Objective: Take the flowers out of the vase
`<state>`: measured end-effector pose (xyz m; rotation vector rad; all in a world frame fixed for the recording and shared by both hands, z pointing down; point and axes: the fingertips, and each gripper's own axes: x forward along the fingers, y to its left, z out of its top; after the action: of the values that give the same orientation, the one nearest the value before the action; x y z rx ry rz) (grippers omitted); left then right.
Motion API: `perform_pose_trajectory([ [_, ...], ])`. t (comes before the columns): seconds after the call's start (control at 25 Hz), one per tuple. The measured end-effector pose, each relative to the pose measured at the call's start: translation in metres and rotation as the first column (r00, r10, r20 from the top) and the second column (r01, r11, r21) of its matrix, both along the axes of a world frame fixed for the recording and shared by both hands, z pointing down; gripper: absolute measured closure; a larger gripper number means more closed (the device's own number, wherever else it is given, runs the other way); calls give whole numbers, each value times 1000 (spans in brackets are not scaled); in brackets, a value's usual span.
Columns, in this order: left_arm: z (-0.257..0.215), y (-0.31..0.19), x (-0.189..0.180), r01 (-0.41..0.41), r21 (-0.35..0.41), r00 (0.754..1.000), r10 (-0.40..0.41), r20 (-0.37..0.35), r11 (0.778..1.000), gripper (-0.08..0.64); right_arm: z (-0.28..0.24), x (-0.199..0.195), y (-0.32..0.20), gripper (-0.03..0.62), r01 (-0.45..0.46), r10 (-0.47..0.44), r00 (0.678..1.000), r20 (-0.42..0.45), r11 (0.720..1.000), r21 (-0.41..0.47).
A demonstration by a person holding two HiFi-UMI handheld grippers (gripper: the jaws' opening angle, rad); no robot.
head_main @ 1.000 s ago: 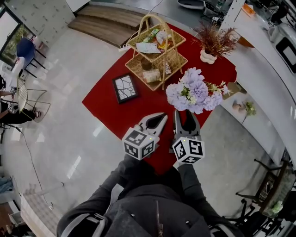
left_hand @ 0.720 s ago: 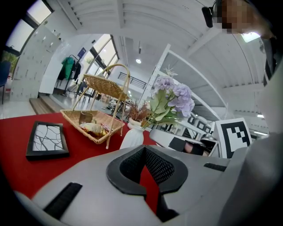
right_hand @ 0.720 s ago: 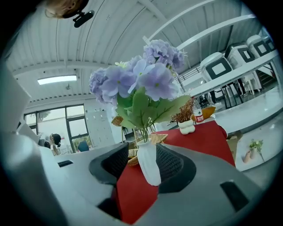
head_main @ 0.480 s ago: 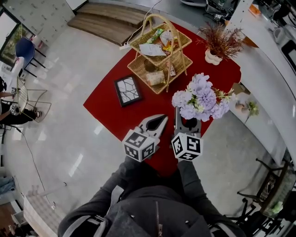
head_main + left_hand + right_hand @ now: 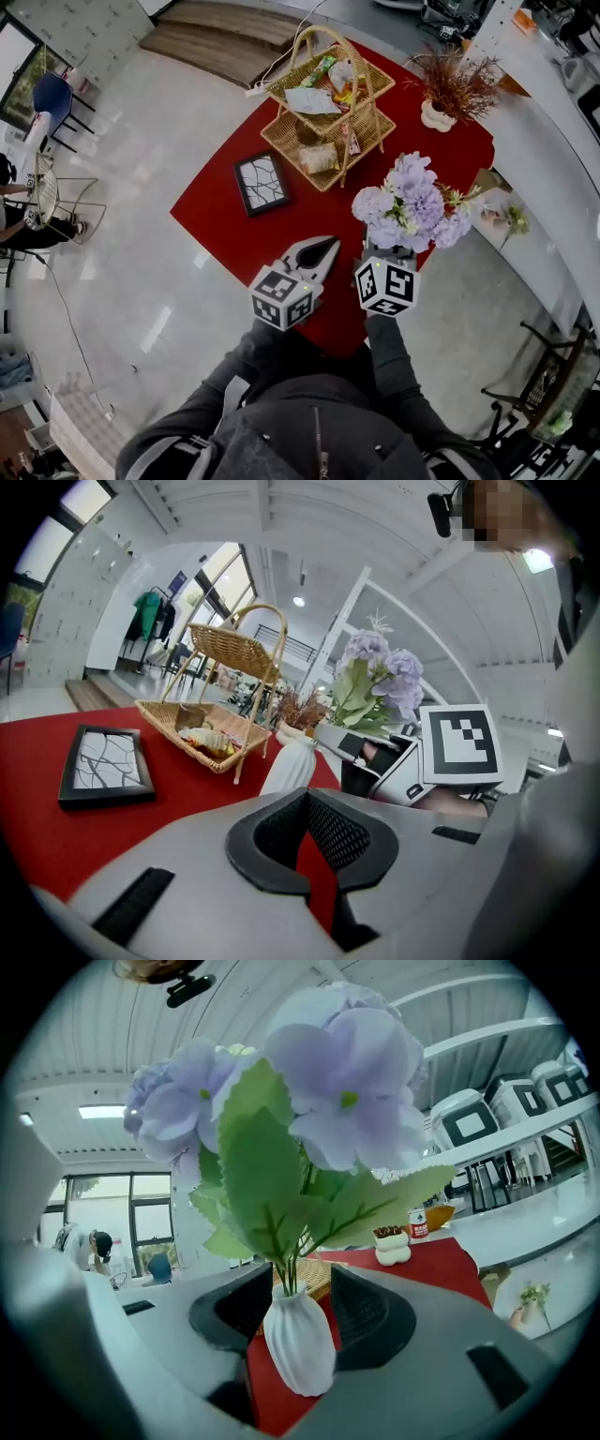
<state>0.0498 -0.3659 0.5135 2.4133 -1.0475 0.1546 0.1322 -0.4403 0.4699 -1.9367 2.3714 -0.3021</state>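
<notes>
Purple flowers [image 5: 412, 202] with green leaves stand in a small white ribbed vase [image 5: 300, 1344]. In the right gripper view the vase sits between the two pads, and my right gripper [image 5: 300, 1283] is shut on it with the blooms [image 5: 347, 1082] towering above. From the head view, the bouquet hides that gripper's [image 5: 379, 251] jaws and the vase. My left gripper [image 5: 330, 244] is shut and holds nothing, a little left of the bouquet over the red cloth. The left gripper view shows its tips [image 5: 306, 797] meeting, with the vase [image 5: 289, 766] and flowers [image 5: 380, 672] beyond them.
A red-clothed table [image 5: 216, 211] carries a two-tier wicker basket [image 5: 328, 98] of snacks, a black picture frame [image 5: 262, 183] lying flat, and a dried plant in a white pot [image 5: 450, 89]. A white counter [image 5: 544, 159] curves along the right. Pale floor surrounds the table.
The right gripper and the bouquet have shifted toward me and slightly right, away from the basket. The left gripper has stayed in place.
</notes>
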Motion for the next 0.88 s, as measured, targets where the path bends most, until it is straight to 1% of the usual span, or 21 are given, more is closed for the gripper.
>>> perform_pose_trajectory([
  [0.36,6,5,0,-6,-17,1000,6,15,1000,552,-3,1,-13,437,9,-8,1000,-9,1000,19],
  [0.6,4,4,-3,3,-14,1000,-3,17,1000,552,-6,-2,-19,441,19,-18,999,-33,1000,18],
  [0.76,3,4,-5,8,-11,1000,-8,19,1000,552,-8,-6,-19,522,28,-27,999,-37,999,16],
  [0.88,5,7,-6,9,-17,1000,-8,22,1000,552,-8,-8,-19,537,32,-32,999,-40,999,16],
])
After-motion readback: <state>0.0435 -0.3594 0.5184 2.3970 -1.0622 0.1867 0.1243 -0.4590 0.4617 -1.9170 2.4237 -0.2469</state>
